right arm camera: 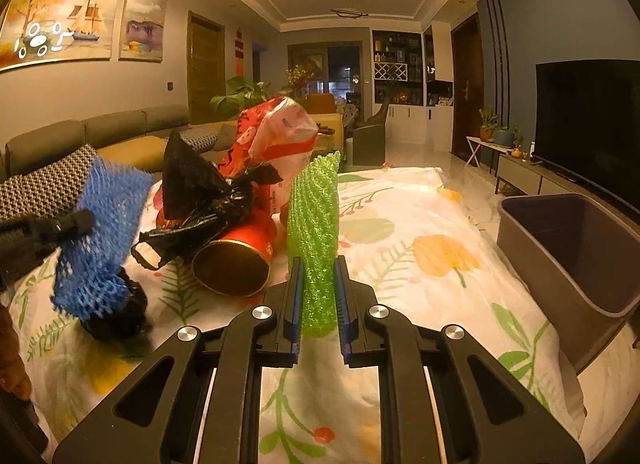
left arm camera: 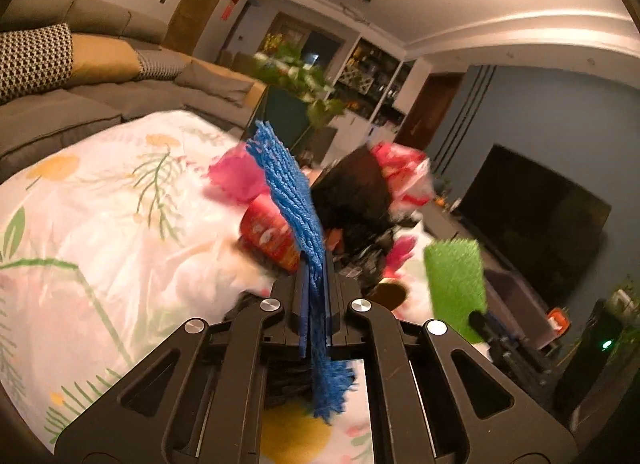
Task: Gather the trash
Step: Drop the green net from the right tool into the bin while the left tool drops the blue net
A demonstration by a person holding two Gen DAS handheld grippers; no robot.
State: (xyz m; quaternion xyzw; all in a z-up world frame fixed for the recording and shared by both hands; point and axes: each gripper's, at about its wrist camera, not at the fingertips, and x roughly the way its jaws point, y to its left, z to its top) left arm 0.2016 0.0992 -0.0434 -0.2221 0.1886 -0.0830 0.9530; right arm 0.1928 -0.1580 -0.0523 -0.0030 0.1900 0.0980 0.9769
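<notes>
Left gripper (left arm camera: 316, 284) is clamped tight on the blue foam net (left arm camera: 288, 191); the mesh sticks up past the fingertips and a frayed end hangs out below the jaws. From the right wrist view the same net (right arm camera: 100, 240) sits at far left, held up above the floral sheet (right arm camera: 420, 223).

Right gripper (right arm camera: 317, 288) pinches the green foam net (right arm camera: 316, 223), which stands upright between the fingers (lower end bulges out under the pads). The left wrist view catches it at right (left arm camera: 456, 284), apart from the blue one.

Rest of the trash is piled mid-sheet, between and beyond the two grippers: crumpled black plastic bag (right arm camera: 200, 191), red-and-white plastic bag (right arm camera: 276, 139) behind it, red can (right arm camera: 236, 260) lying on its side with the open mouth toward the camera. A pink scrap (left arm camera: 236, 175) shows in the blurry left view.

Grey bin (right arm camera: 576, 252) sits at the sheet's right edge, well apart from the pile. Sofa (right arm camera: 100, 131) along the left, TV (right arm camera: 588, 123) on the right.
</notes>
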